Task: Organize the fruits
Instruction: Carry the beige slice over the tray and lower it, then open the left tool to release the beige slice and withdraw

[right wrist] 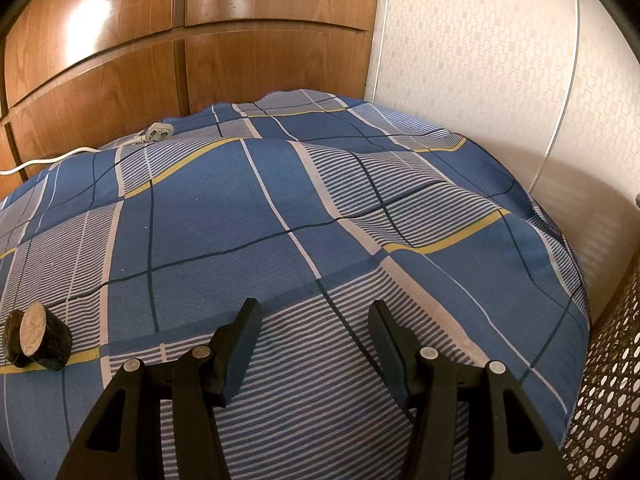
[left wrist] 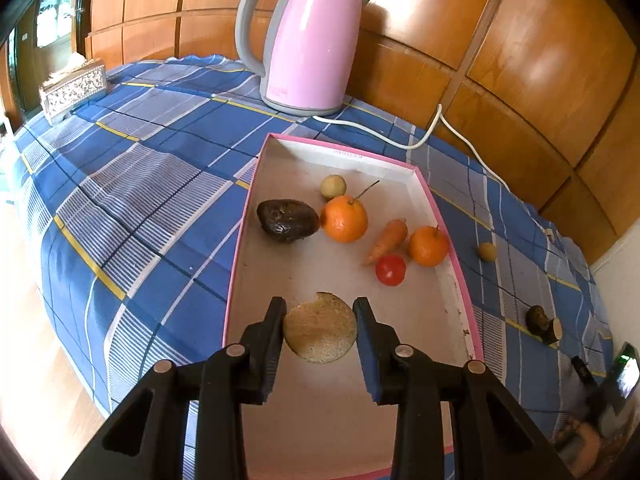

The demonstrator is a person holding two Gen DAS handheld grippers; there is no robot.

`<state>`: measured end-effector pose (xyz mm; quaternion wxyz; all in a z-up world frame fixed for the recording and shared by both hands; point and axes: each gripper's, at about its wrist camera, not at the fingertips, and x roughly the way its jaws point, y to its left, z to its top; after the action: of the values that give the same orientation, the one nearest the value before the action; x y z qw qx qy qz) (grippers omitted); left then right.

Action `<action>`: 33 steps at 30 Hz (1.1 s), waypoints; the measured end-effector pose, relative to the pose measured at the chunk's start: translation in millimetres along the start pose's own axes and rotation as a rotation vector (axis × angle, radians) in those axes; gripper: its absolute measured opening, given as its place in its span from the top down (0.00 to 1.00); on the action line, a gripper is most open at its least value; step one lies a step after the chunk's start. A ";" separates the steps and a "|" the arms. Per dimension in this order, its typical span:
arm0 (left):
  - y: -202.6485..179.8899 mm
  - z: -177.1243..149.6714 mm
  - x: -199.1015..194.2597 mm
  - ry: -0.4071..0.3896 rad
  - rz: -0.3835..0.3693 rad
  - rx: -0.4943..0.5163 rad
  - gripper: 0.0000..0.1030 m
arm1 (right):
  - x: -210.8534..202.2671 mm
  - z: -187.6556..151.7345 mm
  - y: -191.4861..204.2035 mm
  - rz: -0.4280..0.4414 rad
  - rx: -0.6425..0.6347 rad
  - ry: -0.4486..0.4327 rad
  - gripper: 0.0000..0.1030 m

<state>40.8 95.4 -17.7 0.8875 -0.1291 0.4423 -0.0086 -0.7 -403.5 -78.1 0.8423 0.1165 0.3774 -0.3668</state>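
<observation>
In the left wrist view my left gripper (left wrist: 320, 308) is shut on a round tan fruit piece (left wrist: 320, 330), held over the near part of a pink-rimmed box (left wrist: 460, 280). The box holds a dark avocado (left wrist: 287, 220), two oranges (left wrist: 344, 219) (left wrist: 428, 246), a carrot (left wrist: 386, 240), a tomato (left wrist: 390, 270) and a small yellowish fruit (left wrist: 333, 186). Another small fruit (left wrist: 487, 251) and a dark cut fruit (left wrist: 544, 324) lie on the cloth to the right. In the right wrist view my right gripper (right wrist: 316, 312) is open and empty above the cloth; the dark cut fruit (right wrist: 38, 340) lies at its far left.
A pink kettle (left wrist: 308, 40) stands behind the box, its white cord (left wrist: 420, 142) running right to a plug (right wrist: 158, 132). A patterned tissue box (left wrist: 74, 90) sits at the far left. A blue checked cloth (right wrist: 280, 200) covers the table. A perforated basket (right wrist: 612, 380) stands at right.
</observation>
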 end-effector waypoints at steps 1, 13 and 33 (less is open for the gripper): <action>0.4 -0.2 1.3 0.004 0.001 -0.002 0.66 | -0.1 -0.1 -0.3 0.000 0.000 0.000 0.45; 9.1 5.4 19.9 0.032 0.027 -0.014 0.66 | -0.1 -0.4 -0.8 0.000 0.000 0.000 0.45; 11.1 35.4 57.2 0.035 0.051 0.000 0.56 | 0.0 -0.6 -0.9 0.000 0.000 -0.001 0.45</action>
<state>102.4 106.6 -44.8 0.8796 -0.1179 0.4607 0.0117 -1.7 -403.8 -78.4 0.8424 0.1162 0.3773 -0.3668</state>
